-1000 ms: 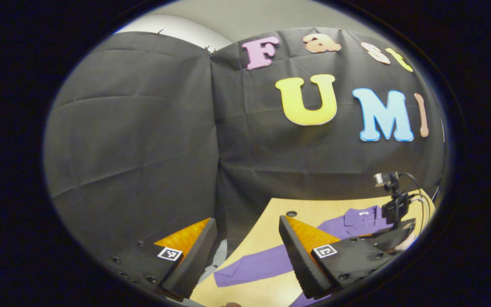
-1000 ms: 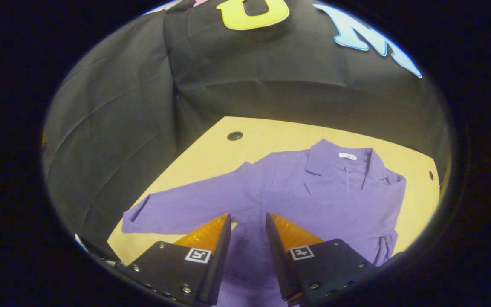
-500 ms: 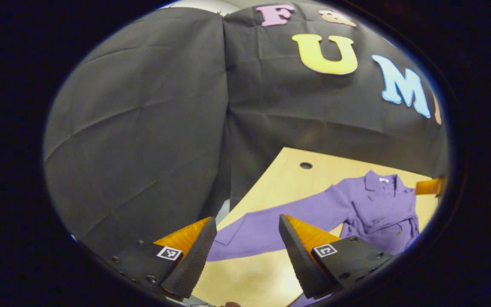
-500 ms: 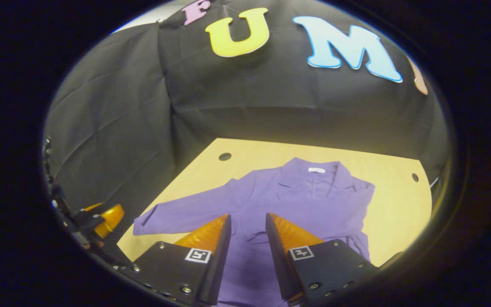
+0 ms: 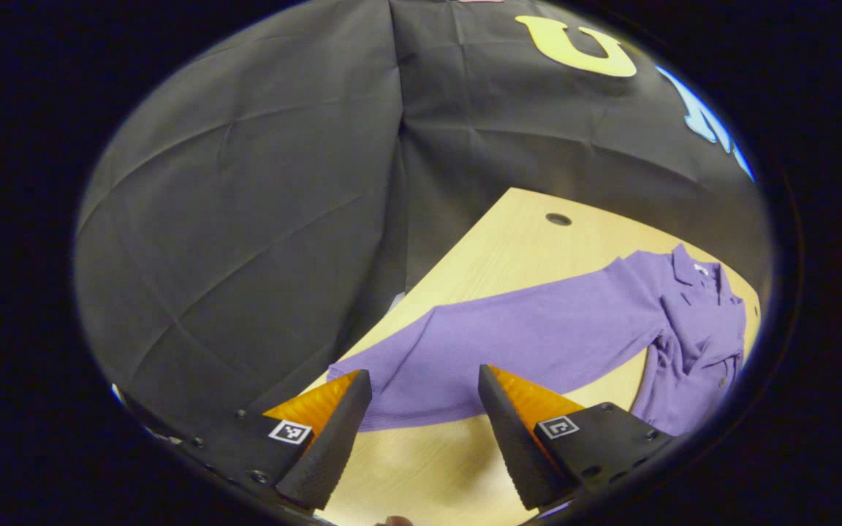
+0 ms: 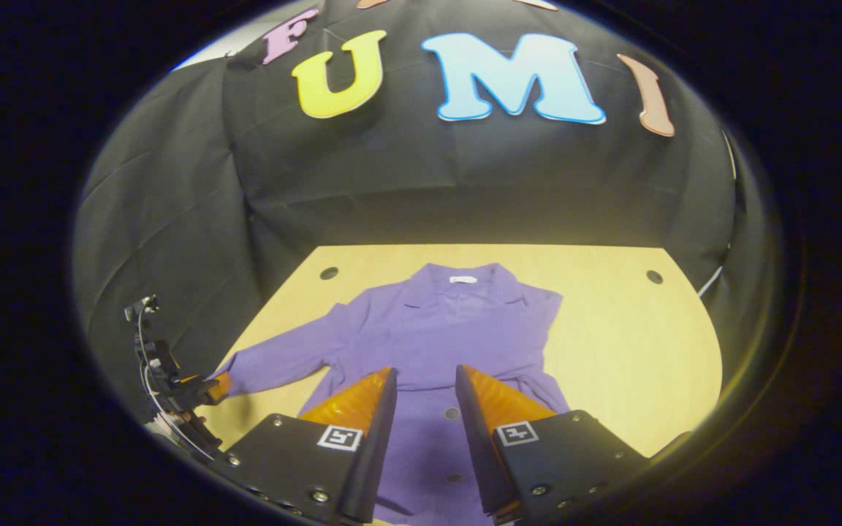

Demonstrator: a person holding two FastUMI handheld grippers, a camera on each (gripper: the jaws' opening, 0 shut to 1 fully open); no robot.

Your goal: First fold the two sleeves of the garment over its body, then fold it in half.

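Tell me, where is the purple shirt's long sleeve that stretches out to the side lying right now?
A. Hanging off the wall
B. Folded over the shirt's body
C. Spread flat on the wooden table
C: the sleeve lies stretched flat on the table, away from the shirt body, not yet folded.

Light wooden table [image 6: 611, 329], round holes near both far corners; creased black cloth wall [image 5: 245, 219] behind

A light wooden bench [image 6: 633, 351] carries a purple garment [image 6: 450, 336], lying flat with its collar toward the far edge and one sleeve [image 5: 523, 336] stretched to the left edge.
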